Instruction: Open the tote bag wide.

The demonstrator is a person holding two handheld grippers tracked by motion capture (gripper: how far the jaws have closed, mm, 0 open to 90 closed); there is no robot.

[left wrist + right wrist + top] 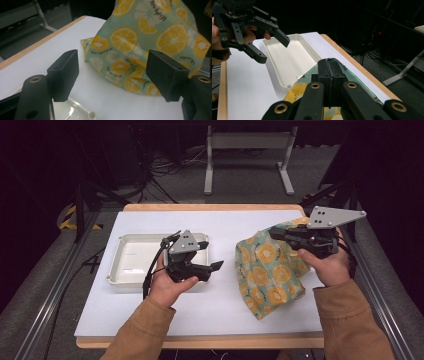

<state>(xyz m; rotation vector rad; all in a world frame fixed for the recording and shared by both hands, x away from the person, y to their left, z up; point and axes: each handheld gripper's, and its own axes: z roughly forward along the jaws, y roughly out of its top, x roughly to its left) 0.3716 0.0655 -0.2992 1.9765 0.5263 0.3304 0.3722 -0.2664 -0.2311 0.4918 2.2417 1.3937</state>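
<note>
Nearest, right claw [329, 82] pressed together, pinching lemon-print cloth [265, 270] raised off white desk [210, 307]; script lettering on cloth too small to read. Farther, left claw [272, 47] spread, empty, over white tray [131, 260], partly hidden.

Soft printed cloth [265, 270] — glossy white plastic tray [131, 257], matt table [210, 305]
</note>
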